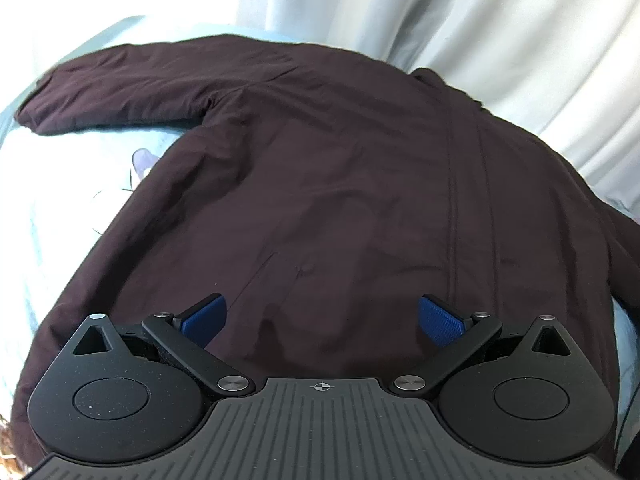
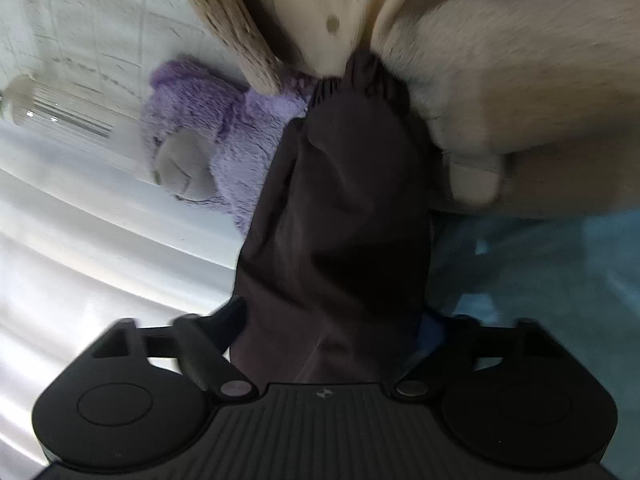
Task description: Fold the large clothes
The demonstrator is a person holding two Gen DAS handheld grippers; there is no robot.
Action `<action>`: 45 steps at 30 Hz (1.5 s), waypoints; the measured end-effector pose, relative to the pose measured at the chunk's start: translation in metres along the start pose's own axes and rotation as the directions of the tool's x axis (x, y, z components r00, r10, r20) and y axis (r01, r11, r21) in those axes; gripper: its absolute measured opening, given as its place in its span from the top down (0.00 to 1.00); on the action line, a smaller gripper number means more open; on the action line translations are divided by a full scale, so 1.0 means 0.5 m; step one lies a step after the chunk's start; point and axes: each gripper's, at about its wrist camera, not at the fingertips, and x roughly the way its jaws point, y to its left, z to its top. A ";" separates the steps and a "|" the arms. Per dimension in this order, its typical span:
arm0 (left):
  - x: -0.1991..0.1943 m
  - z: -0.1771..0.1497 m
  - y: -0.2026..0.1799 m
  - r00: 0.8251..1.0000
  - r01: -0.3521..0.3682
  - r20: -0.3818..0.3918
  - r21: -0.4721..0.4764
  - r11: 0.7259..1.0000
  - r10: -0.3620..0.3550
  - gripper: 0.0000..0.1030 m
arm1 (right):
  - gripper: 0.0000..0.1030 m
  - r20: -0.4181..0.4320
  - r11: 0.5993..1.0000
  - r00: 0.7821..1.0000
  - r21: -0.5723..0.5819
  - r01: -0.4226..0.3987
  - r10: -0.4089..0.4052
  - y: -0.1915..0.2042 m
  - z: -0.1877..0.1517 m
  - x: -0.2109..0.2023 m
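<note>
I hold the elastic-cuffed sleeve [image 2: 340, 208] of the dark maroon padded jacket [image 1: 320, 184] pinched in my right gripper [image 2: 332, 344]; my left gripper [image 1: 322, 316] hovers wide and empty over its body, spread on the pale blue bedsheet [image 1: 72, 168]. I should carry the sleeve flat across the chest, keeping the slippery, creased fabric taut. Beyond the cuff sit a purple plush toy [image 2: 208, 136] and a beige one [image 2: 500, 80].

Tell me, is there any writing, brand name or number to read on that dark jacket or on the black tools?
No words or numbers can be read in either view.
Left gripper: only a small crosshair mark on its body, no letters.
Right gripper: a similar small mark, blurred.
Jacket: no label or logo shows.
</note>
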 end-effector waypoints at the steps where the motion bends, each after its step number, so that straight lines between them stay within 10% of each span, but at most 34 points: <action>1: 0.007 0.005 -0.001 1.000 0.000 -0.010 -0.008 1.000 0.000 0.00 | 0.81 0.014 1.000 1.000 -0.015 0.011 -0.011 0.004 0.001 0.006; 4: 0.014 0.023 -0.001 1.000 -0.005 -0.012 -0.011 1.000 0.005 0.00 | 0.90 0.078 0.985 0.997 -0.171 0.010 0.004 0.071 -0.008 -0.019; 7: 0.008 0.058 -0.004 1.000 0.001 0.008 -0.021 1.000 0.000 0.00 | 0.90 0.159 0.831 0.982 -0.557 0.008 0.098 0.242 -0.094 -0.079; 13: -0.026 0.152 -0.031 0.982 0.106 0.159 0.003 0.994 -0.105 0.00 | 0.76 -0.096 0.264 0.932 -0.944 -0.196 0.349 0.451 -0.426 -0.177; 16: -0.019 0.196 -0.051 0.953 0.221 0.203 0.029 0.975 -0.223 0.00 | 0.23 -0.299 -0.030 0.922 -0.953 -0.301 0.244 0.444 -0.620 -0.180; 18: 0.005 0.219 -0.067 0.939 0.281 0.197 0.040 0.959 -0.284 0.00 | 0.15 -0.386 -0.207 0.915 -0.911 -0.357 0.119 0.400 -0.731 -0.186; 20: 0.041 0.233 -0.082 0.934 0.305 0.176 0.057 0.951 -0.310 0.00 | 0.15 -0.430 -0.254 0.901 -0.878 -0.405 0.050 0.362 -0.773 -0.200; 24: 0.120 0.242 -0.102 0.926 0.352 0.127 0.047 0.935 -0.355 0.00 | 0.15 -0.500 -0.081 0.866 -0.864 -0.497 0.016 0.340 -0.716 -0.223; 30: 0.257 0.277 -0.131 0.885 0.466 0.041 -0.042 0.884 -0.465 0.07 | 0.25 -0.622 0.454 0.781 -0.684 -0.571 0.045 0.300 -0.548 -0.168; 33: 0.317 0.301 -0.151 0.893 0.448 -0.016 -0.091 0.890 -0.451 0.18 | 0.33 -0.660 0.629 0.750 -0.565 -0.534 0.044 0.260 -0.488 -0.125; 45: 0.367 0.318 -0.153 0.839 0.533 -0.028 -0.157 0.831 -0.544 0.80 | 0.33 -0.653 0.796 0.754 -0.418 -0.437 0.070 0.187 -0.430 -0.090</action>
